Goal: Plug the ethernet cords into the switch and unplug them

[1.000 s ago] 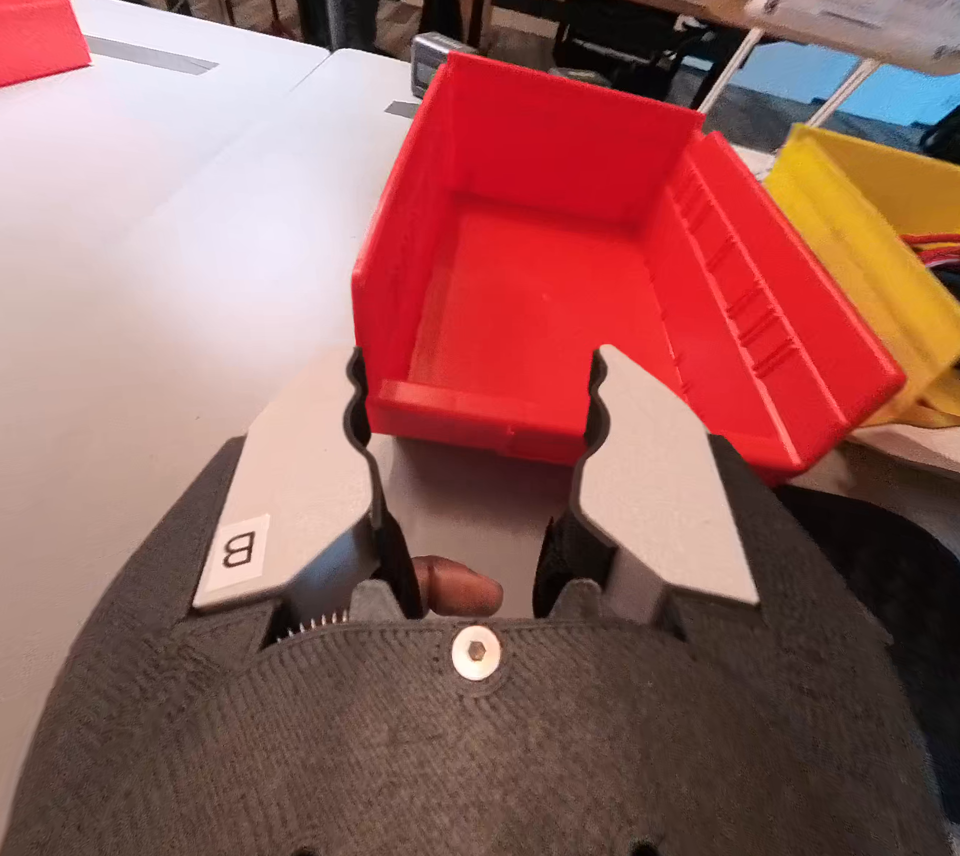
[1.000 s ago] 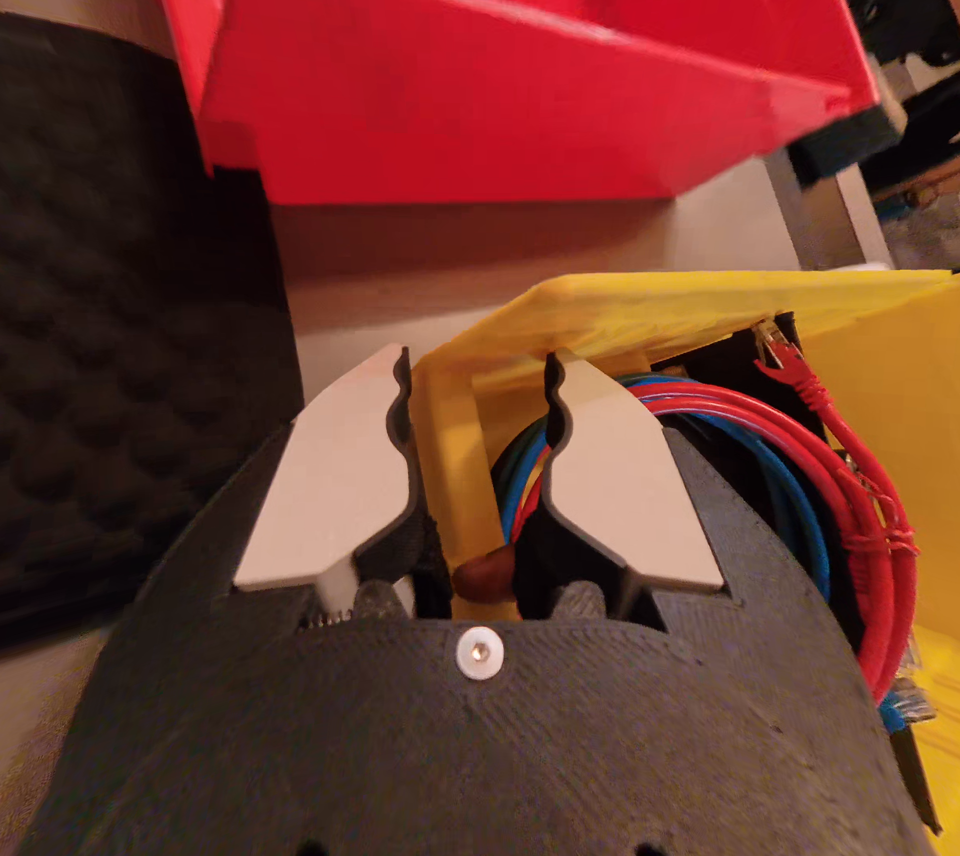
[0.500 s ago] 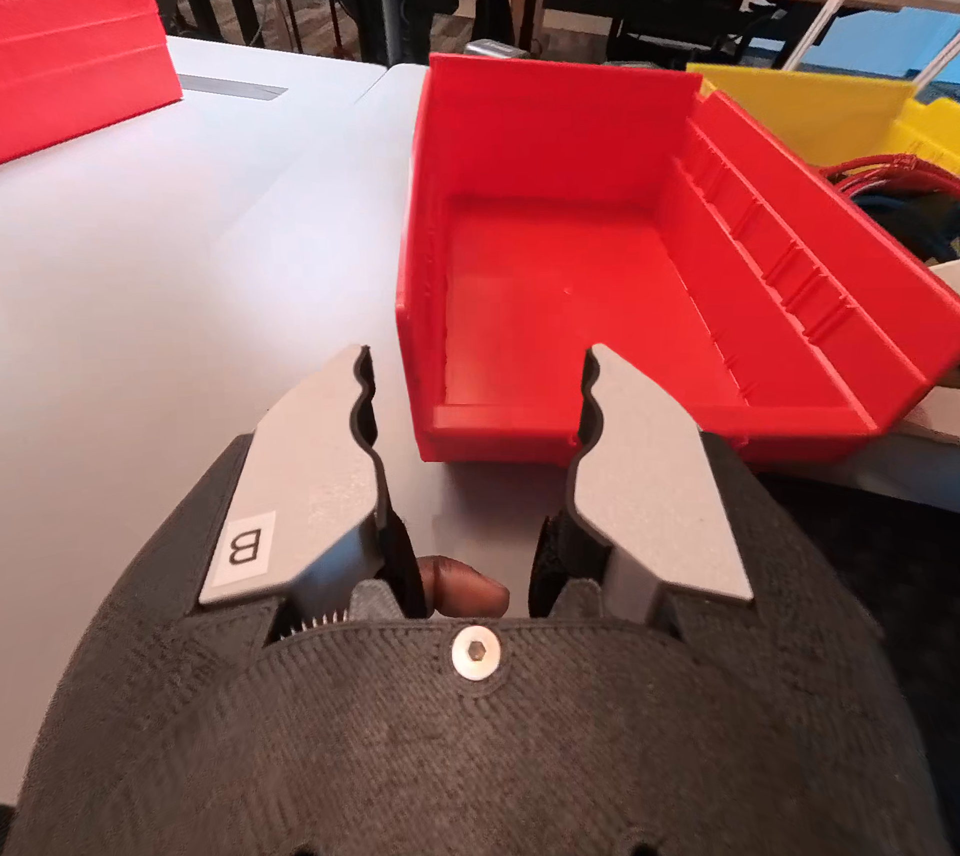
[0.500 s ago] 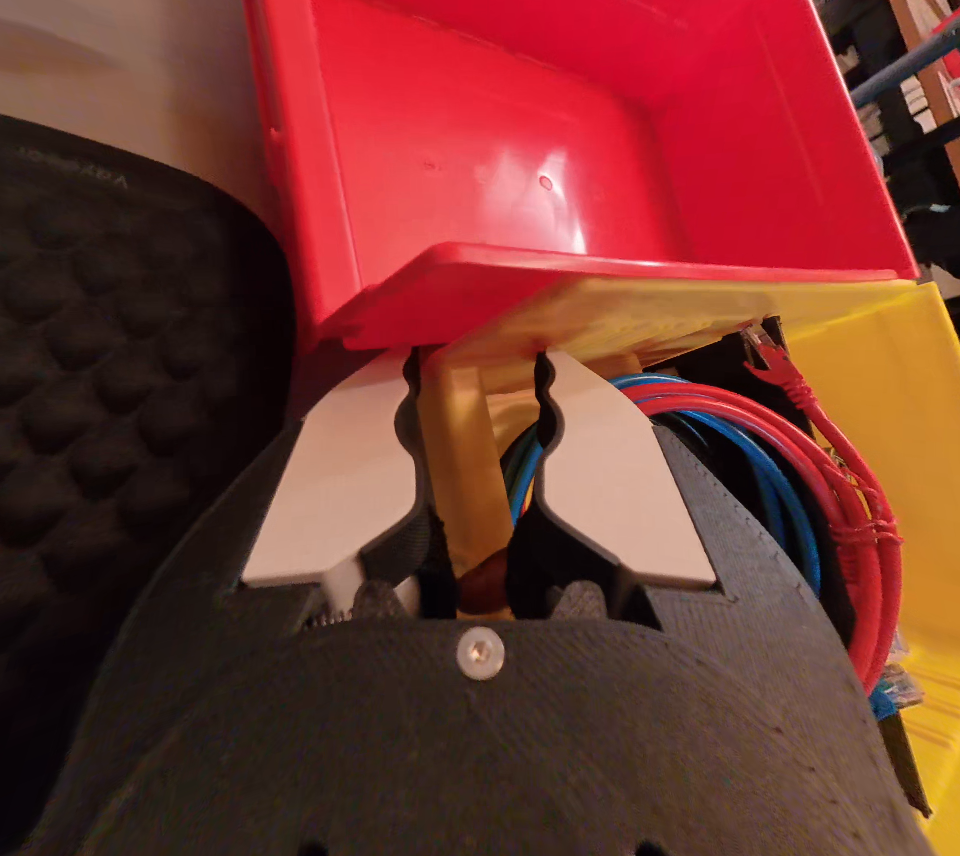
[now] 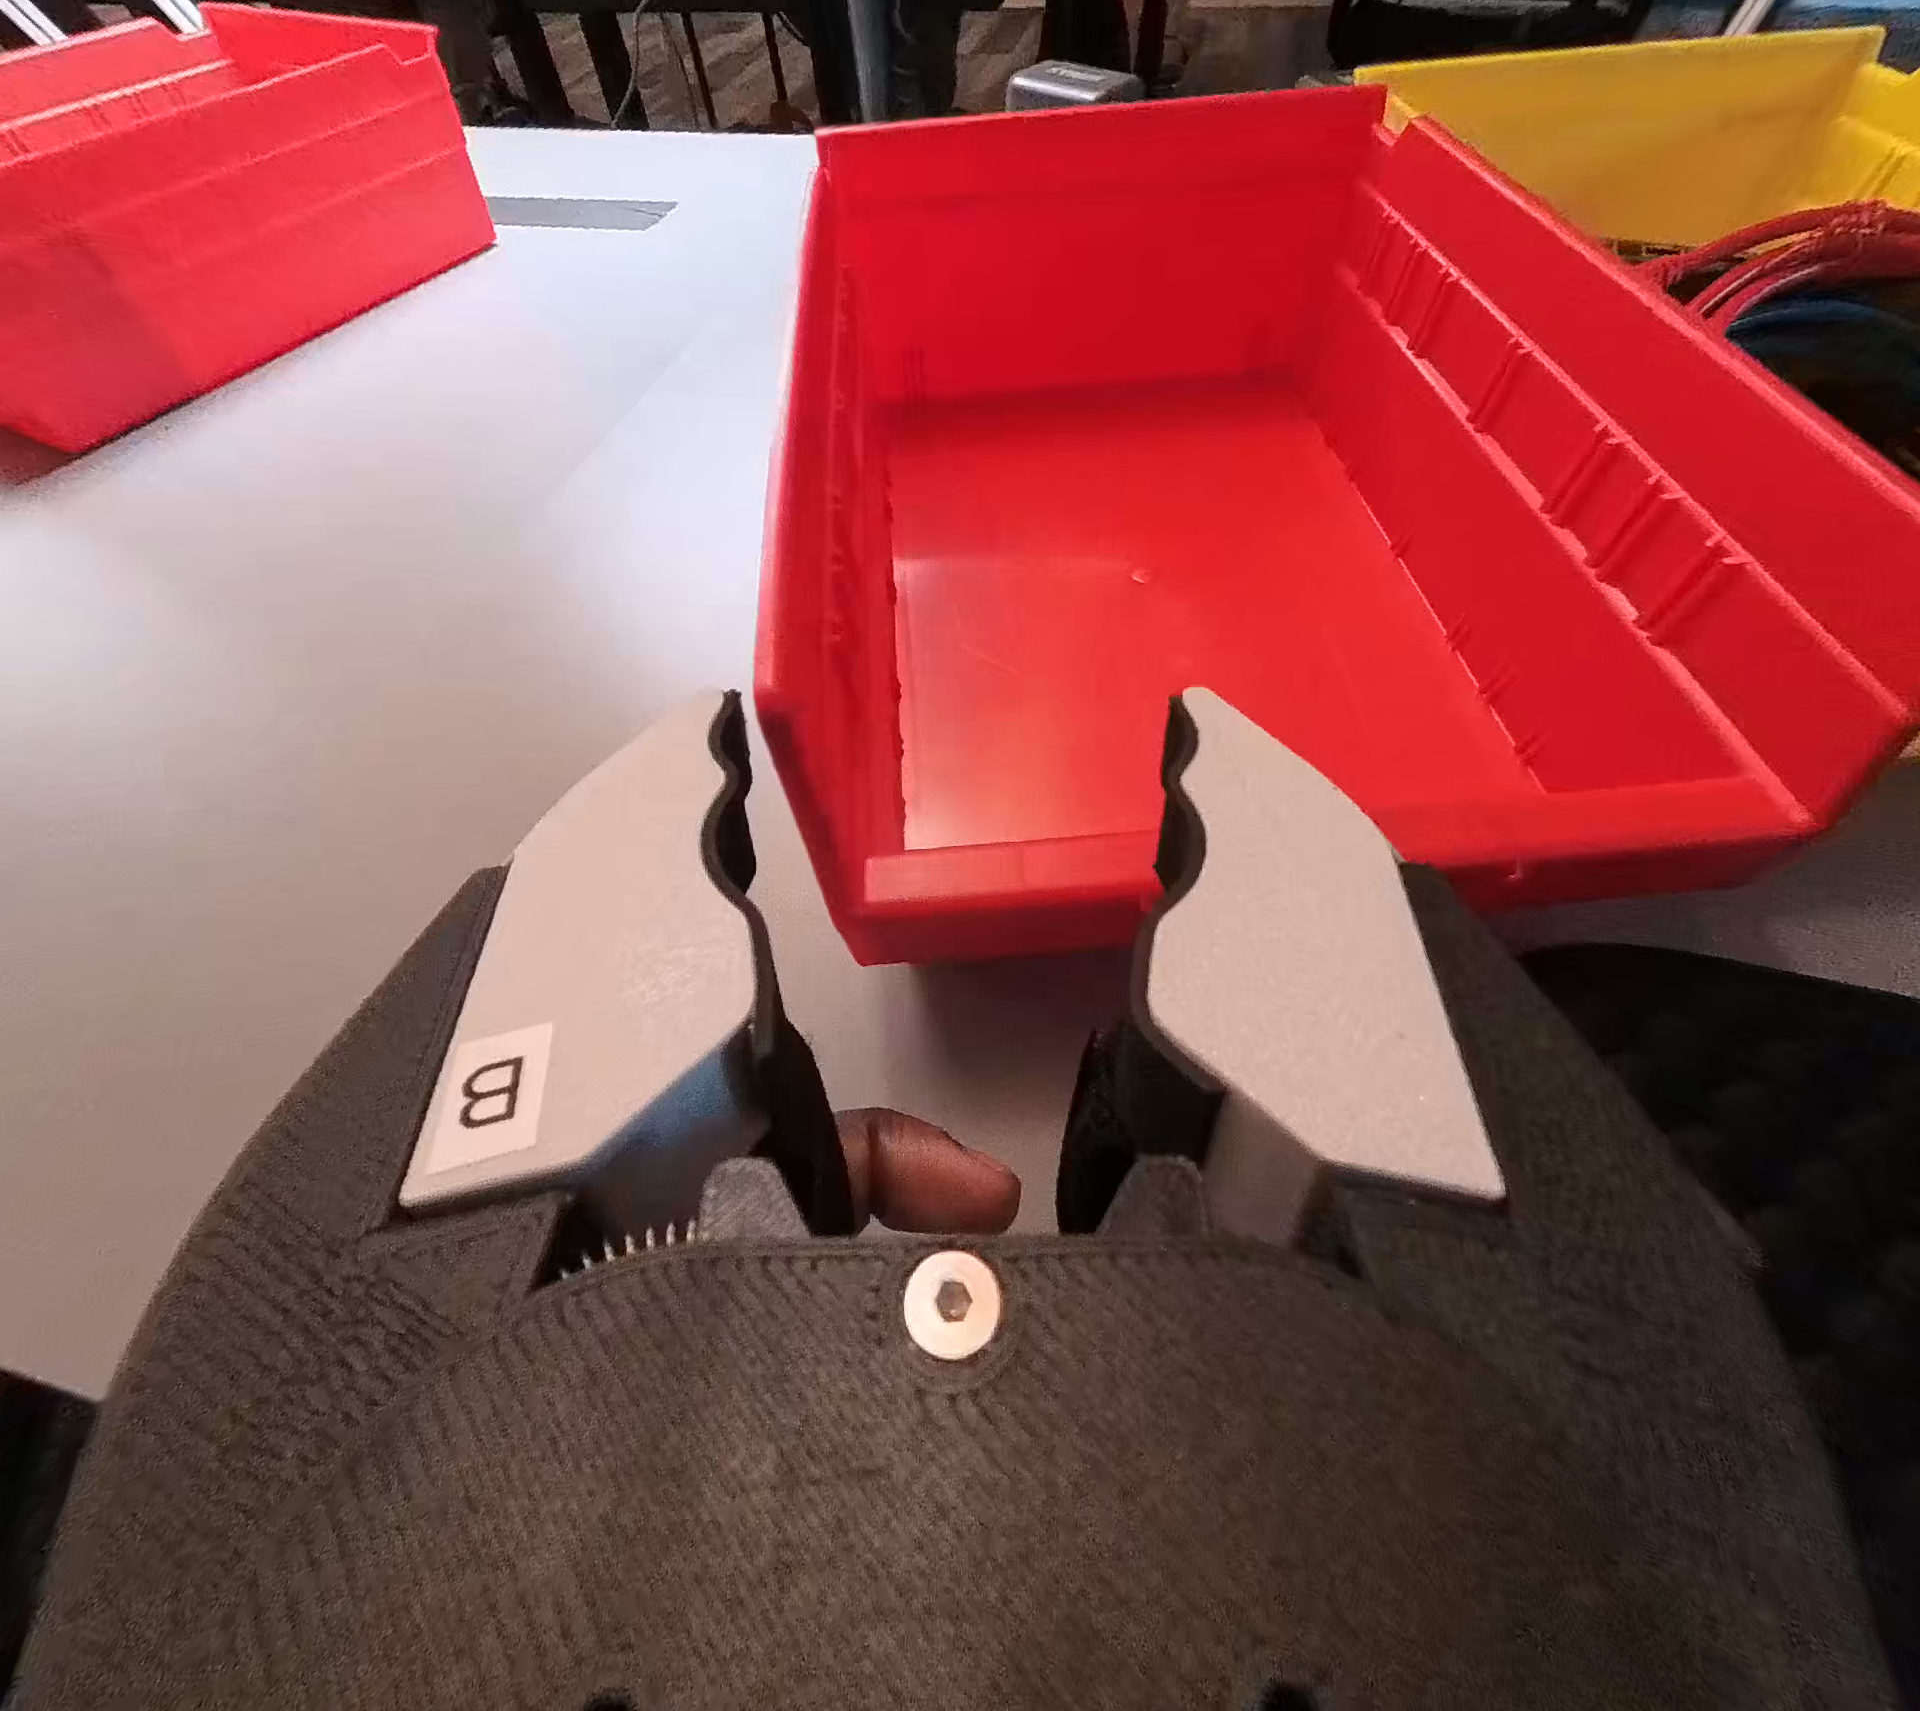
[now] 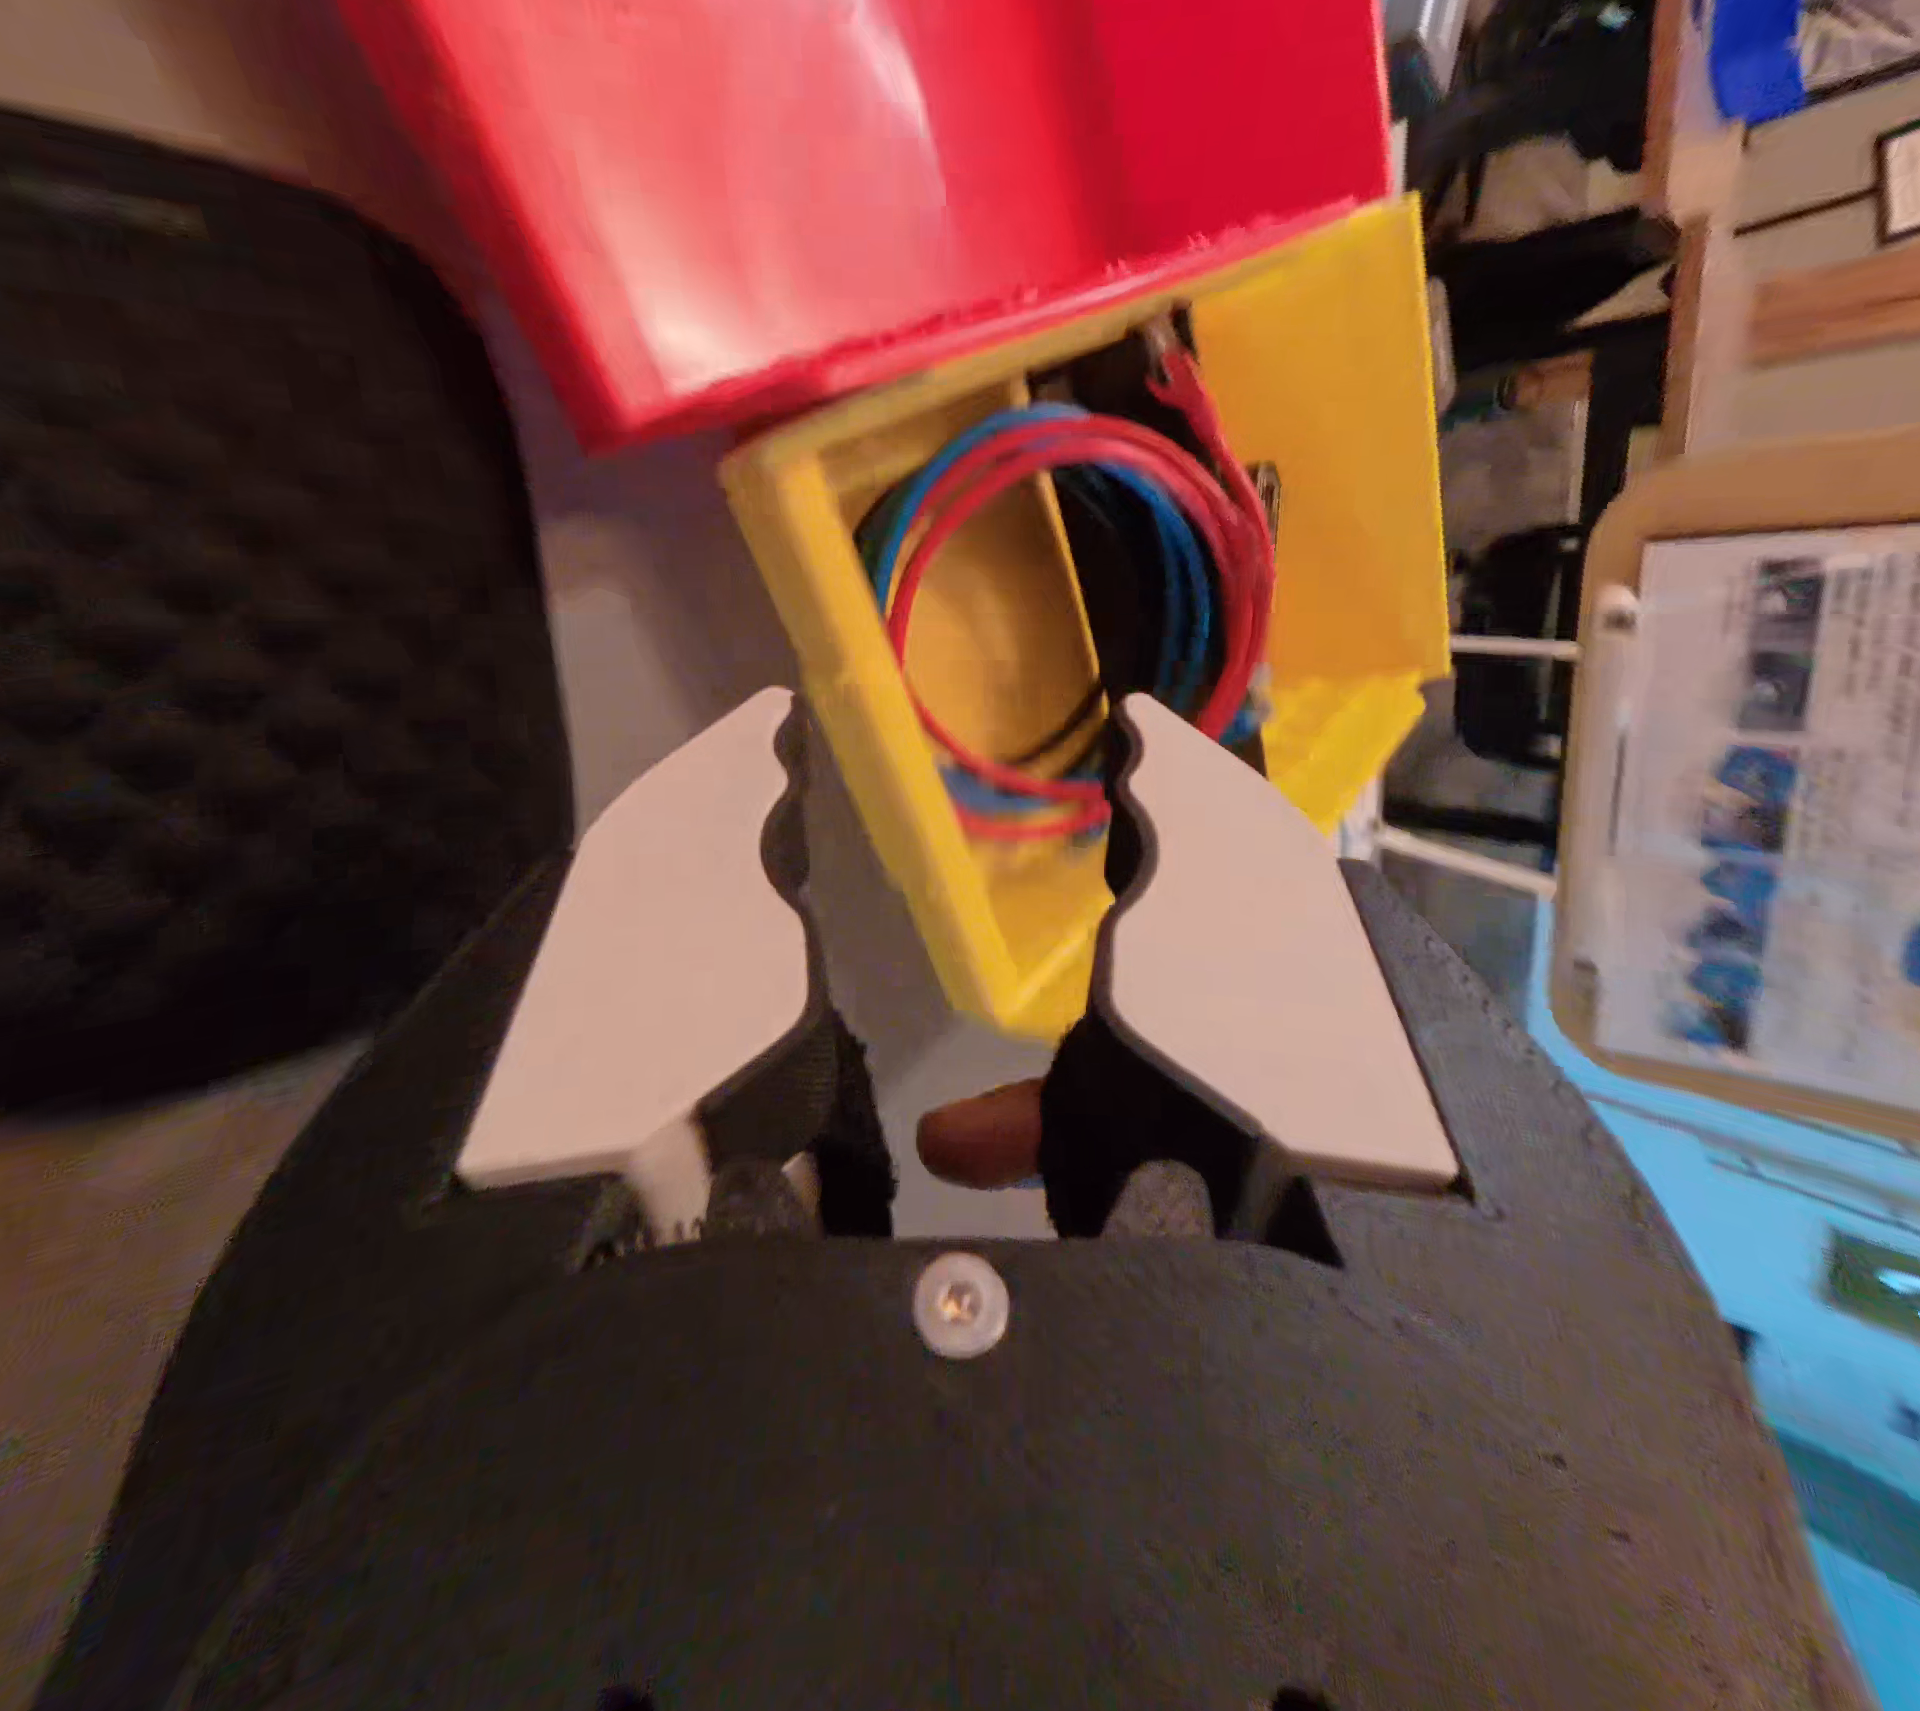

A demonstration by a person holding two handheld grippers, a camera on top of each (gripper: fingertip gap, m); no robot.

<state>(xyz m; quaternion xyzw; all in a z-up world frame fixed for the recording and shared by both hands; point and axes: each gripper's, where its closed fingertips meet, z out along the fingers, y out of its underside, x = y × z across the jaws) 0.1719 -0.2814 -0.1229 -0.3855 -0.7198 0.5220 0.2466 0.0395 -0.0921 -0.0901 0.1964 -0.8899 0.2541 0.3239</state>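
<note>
Left wrist view: left gripper (image 5: 956,705) hangs wide apart, gripping nothing, at the red bin's (image 5: 997,882) near rim, bare table (image 5: 364,622) free to its left. Right gripper (image 6: 956,711) gapes too, straddling the yellow bin's (image 6: 883,778) wall without clamping it. Coiled red and blue cords (image 6: 1039,518) lie inside, blurred.

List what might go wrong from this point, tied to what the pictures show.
1. The cords lie coiled together in the yellow bin; pulling one may drag out the rest.
2. The right tool is open at the bin's near corner, so closing now may pinch the wall rather than a cord.
3. The red bin presses against the yellow one, so a tug could shove both. The left tool is open and empty, steadying nothing.
</note>
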